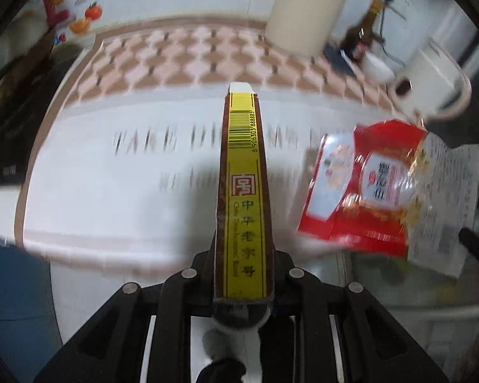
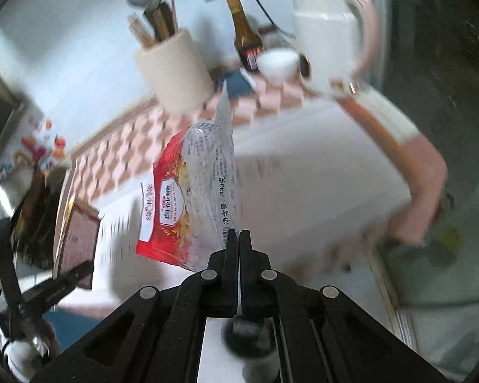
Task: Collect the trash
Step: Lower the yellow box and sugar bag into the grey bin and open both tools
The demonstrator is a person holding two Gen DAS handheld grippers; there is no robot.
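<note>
Already both pieces of trash look picked up, so I judge the collecting about half done: what remains is carrying them to a bin, and no bin shows clearly in either view

Left claw (image 1: 243,274) is clamped on a long narrow carton (image 1: 243,191), a stiff cardboard box with a glossy yellow face, brown edges, a barcode and printed characters; it juts straight ahead from between the jaws, its white end flap farthest out. Right claw (image 2: 239,239) has its jaws pressed together on the bottom corner of a crinkly plastic bag (image 2: 191,185), part clear film and part red print, limp and wrinkled, lying ahead and to the left of the fingertips. From the left view the same bag hangs off to the right of the carton

Below both claws lies the surface (image 2: 319,175), covered by a smooth white mat with a pink and brown checked border. Beyond the claws stand a cream cylindrical utensil holder (image 2: 175,73) with wooden sticks, a dark glass bottle (image 2: 246,38), a small white bowl (image 2: 277,63) and a white kettle (image 2: 329,41) with a pink handle. None looks like trash to me, though blur hides fine detail
</note>
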